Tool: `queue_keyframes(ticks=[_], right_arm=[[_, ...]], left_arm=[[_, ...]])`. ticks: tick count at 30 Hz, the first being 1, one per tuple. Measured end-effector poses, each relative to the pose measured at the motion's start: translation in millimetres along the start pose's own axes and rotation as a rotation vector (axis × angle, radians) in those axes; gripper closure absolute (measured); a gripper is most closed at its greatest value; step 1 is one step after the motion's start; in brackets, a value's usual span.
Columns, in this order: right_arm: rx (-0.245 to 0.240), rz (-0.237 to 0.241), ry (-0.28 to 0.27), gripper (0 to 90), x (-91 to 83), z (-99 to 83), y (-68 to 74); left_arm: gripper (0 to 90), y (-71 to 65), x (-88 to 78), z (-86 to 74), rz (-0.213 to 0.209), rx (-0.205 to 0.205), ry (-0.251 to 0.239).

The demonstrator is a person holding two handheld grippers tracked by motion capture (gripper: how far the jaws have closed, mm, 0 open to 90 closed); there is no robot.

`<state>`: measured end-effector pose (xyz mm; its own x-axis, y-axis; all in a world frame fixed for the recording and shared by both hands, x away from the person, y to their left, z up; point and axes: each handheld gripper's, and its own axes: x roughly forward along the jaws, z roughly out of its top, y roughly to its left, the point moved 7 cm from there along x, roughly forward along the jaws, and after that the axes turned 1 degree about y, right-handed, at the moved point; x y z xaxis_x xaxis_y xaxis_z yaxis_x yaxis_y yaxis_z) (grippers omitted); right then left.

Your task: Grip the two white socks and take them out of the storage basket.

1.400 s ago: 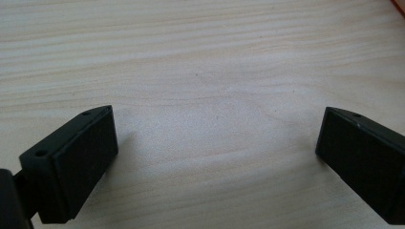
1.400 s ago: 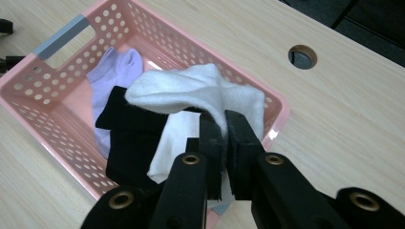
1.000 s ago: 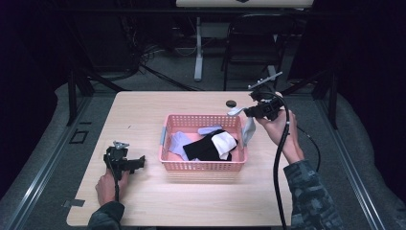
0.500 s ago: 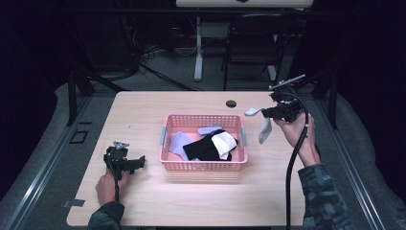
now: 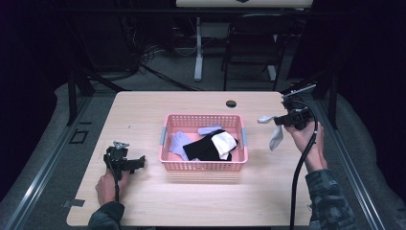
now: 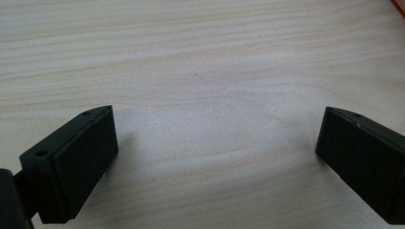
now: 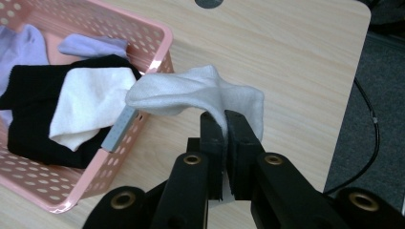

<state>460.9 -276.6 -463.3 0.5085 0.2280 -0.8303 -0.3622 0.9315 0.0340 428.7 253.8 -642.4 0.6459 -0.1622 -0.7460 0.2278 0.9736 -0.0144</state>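
Observation:
A pink plastic basket stands in the middle of the wooden table and holds a black sock, a white sock and lavender socks. My right gripper hovers to the right of the basket, shut on a pale grey sock that dangles above the table. In the right gripper view the sock drapes over the pinched jaws of the right gripper, beside the basket's corner. My left gripper rests low at the table's left, open, with bare wood between the jaws of the left gripper.
A round black grommet sits in the tabletop behind the basket. The table's right edge lies close to my right hand, and a black cable trails from that gripper. A chair and a desk leg stand beyond the table.
My right gripper has carried the pale sock to the right and a little down, away from the basket's far right corner. The left gripper has stayed in place.

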Motion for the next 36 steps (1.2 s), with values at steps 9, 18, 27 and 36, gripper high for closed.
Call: queue_keyframes(ticks=[9, 18, 27, 36], right_arm=[[0.037, -0.010, 0.065, 86.8, 23.2, -15.1, -14.8], [0.086, 0.024, 0.153, 86.6, 60.1, -36.0, -20.5], [0.083, 0.059, 0.193, 56.8, 69.6, -48.3, -18.4], [0.044, 0.078, 0.101, 30.7, 37.0, -30.4, -1.9]], left_arm=[[0.5, -0.1, 0.0, 0.0, -0.002, -0.002, 0.001], [0.5, -0.1, 0.0, 0.0, -0.003, -0.003, 0.001], [0.5, -0.1, 0.0, 0.1, -0.001, -0.001, 0.000], [0.6, -0.1, 0.0, 0.1, -0.001, -0.002, 0.000]])
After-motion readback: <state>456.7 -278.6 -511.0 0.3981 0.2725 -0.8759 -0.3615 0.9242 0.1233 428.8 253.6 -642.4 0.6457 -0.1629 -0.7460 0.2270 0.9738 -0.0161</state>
